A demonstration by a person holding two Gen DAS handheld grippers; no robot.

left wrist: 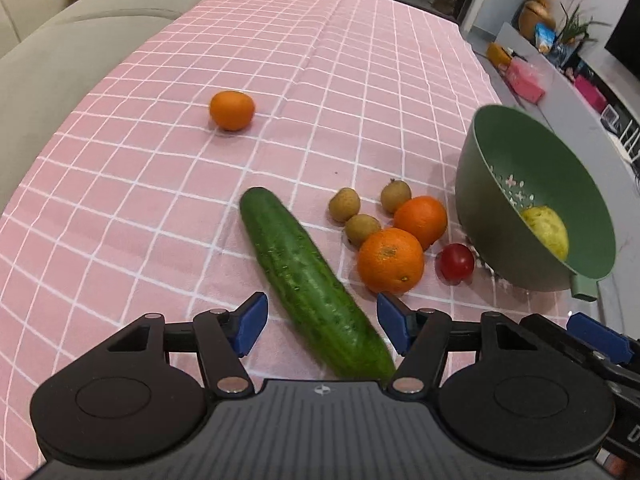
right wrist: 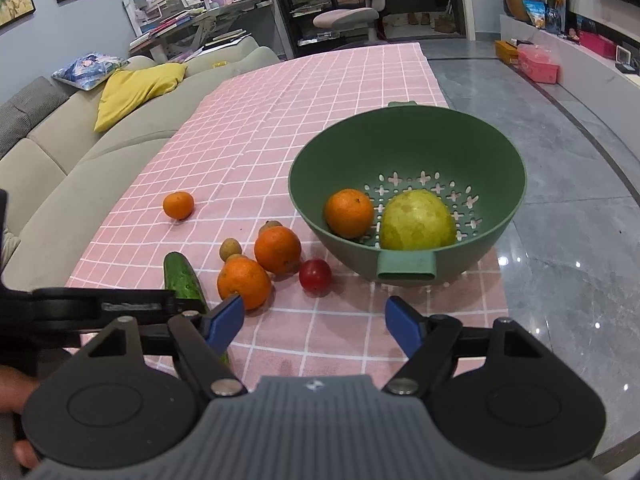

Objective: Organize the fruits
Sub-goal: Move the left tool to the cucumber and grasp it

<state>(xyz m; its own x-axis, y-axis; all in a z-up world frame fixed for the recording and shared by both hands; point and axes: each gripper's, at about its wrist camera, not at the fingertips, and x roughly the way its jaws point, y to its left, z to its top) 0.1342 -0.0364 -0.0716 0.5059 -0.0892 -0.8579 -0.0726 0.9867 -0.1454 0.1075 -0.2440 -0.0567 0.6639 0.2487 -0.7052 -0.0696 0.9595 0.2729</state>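
Observation:
A long green cucumber (left wrist: 308, 280) lies on the pink checked tablecloth (left wrist: 160, 208). My left gripper (left wrist: 323, 320) is open with its blue pads either side of the cucumber's near half, clear of its skin. To the cucumber's right sit two oranges (left wrist: 390, 260), three small brown fruits (left wrist: 344, 204) and a red tomato (left wrist: 456, 262). A small mandarin (left wrist: 232, 110) lies alone farther back. The green colander (right wrist: 500, 152) holds an orange (right wrist: 349, 213) and a yellow-green fruit (right wrist: 416, 222). My right gripper (right wrist: 314, 322) is open and holds nothing, in front of the colander's handle and the tomato (right wrist: 315, 275).
A grey sofa (right wrist: 60, 168) with a yellow cushion runs along the table's left side. The tablecloth's right edge ends just past the colander, above a glossy grey floor (right wrist: 560, 260). A low shelf with boxes stands far right. A hand shows at the lower left of the right wrist view.

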